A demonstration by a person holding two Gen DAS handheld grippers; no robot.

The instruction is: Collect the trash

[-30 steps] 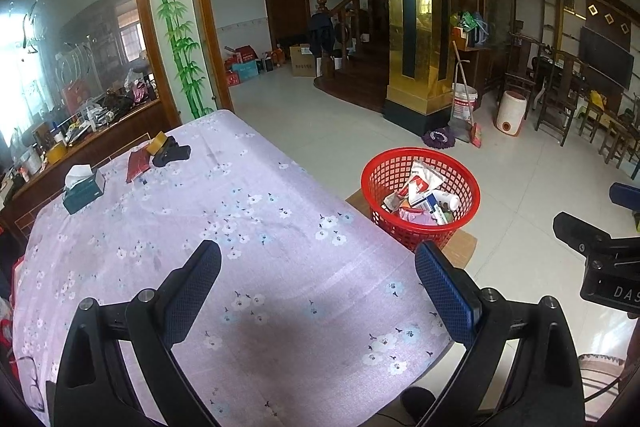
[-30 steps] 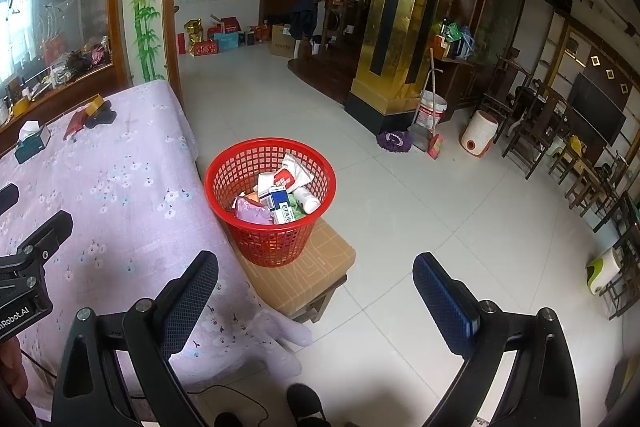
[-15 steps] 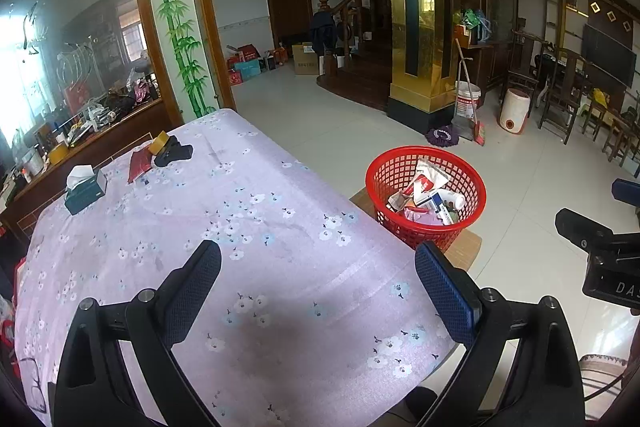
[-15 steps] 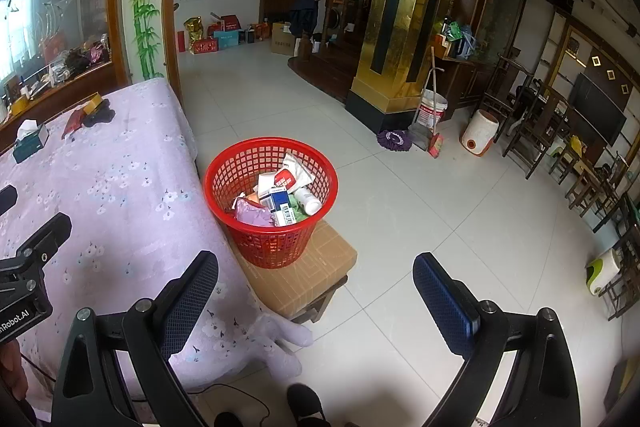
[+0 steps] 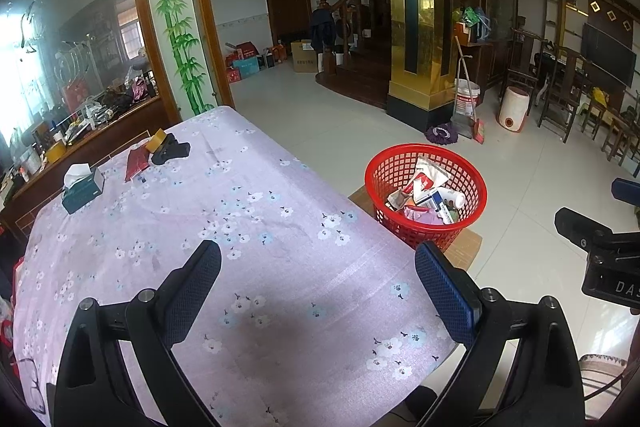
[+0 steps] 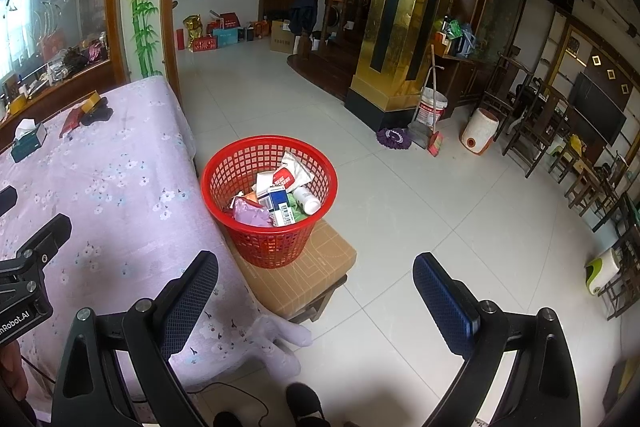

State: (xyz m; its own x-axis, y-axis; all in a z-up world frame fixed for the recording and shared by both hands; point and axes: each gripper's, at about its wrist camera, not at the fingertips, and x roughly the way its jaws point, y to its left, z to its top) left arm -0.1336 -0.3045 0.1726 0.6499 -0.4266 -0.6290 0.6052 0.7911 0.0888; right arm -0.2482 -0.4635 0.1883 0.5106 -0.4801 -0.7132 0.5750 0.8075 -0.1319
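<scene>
Comparing with a second ago, almost nothing moves. Both grippers, left gripper [image 5: 318,273] and right gripper [image 6: 316,277], have released fingers near the full red basket [image 6: 269,163]; collecting seems finished.

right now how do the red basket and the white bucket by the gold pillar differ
The red basket is open mesh, sits raised on a low brown stool beside the table, and holds packaging trash. The white bucket is solid-walled, stands on the floor, with a broom handle against it. Both are upright, round and open-topped.

White floor tiles [image 6: 400,195] fill the centre; a gold pillar [image 6: 396,7] rises at top, dark chairs [image 6: 532,131] at right.
</scene>
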